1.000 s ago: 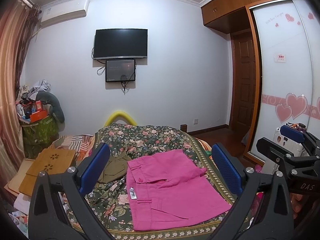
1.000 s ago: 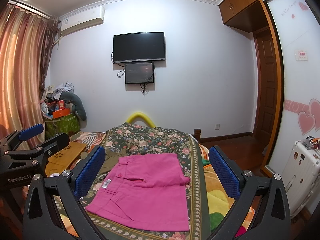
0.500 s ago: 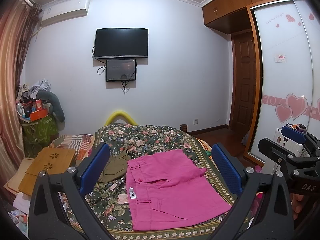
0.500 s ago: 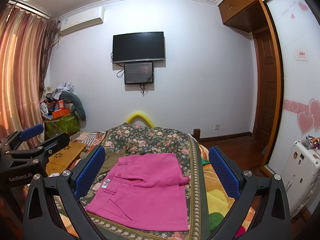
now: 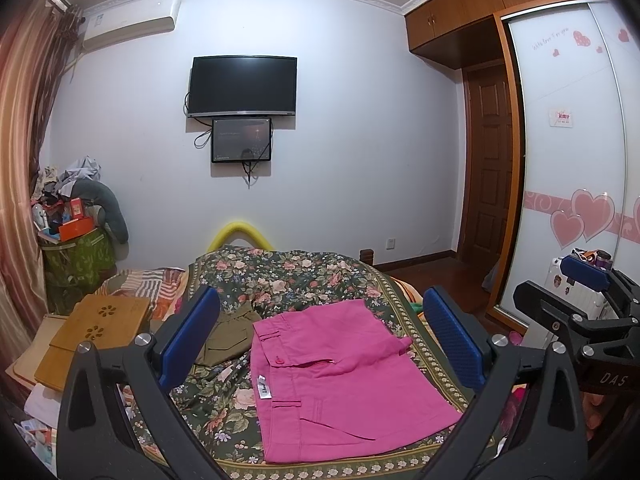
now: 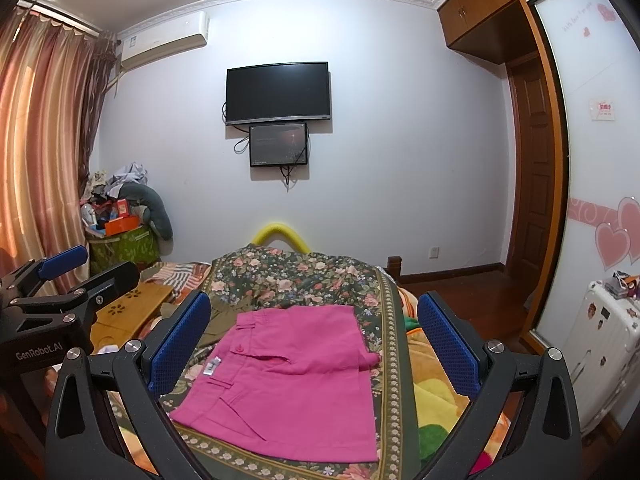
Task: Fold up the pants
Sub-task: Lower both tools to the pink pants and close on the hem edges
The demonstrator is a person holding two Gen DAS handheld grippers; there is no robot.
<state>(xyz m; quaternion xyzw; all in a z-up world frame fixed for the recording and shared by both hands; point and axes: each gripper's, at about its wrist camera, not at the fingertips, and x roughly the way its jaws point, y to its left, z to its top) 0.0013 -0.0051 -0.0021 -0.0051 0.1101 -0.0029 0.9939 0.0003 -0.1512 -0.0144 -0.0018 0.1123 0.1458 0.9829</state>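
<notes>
My left camera catches my right gripper [image 5: 576, 292] at its right edge, and a wooden lap tray [image 5: 96, 328] lying off the bedspread's left side. My right camera instead shows my left gripper [image 6: 60, 276] at its left edge, a white suitcase [image 6: 604, 344] by the wardrobe, and the striped curtain [image 6: 36, 152] in full.

The pink pants [image 5: 340, 380] lie folded into a compact, roughly square block on the flowered bedspread [image 5: 280, 276], towards the near end of the bed. The waistband, with a button, belt loops and a white tag, runs along the left side and the folded legs end at the right, so the long axis lies about across the bed. One cloth corner sticks out on the right side.

An olive garment [image 5: 228, 332] lies just beside the pants' far left corner.

My jaws on both hands are spread wide and empty, framing the pants from above without touching them.
</notes>
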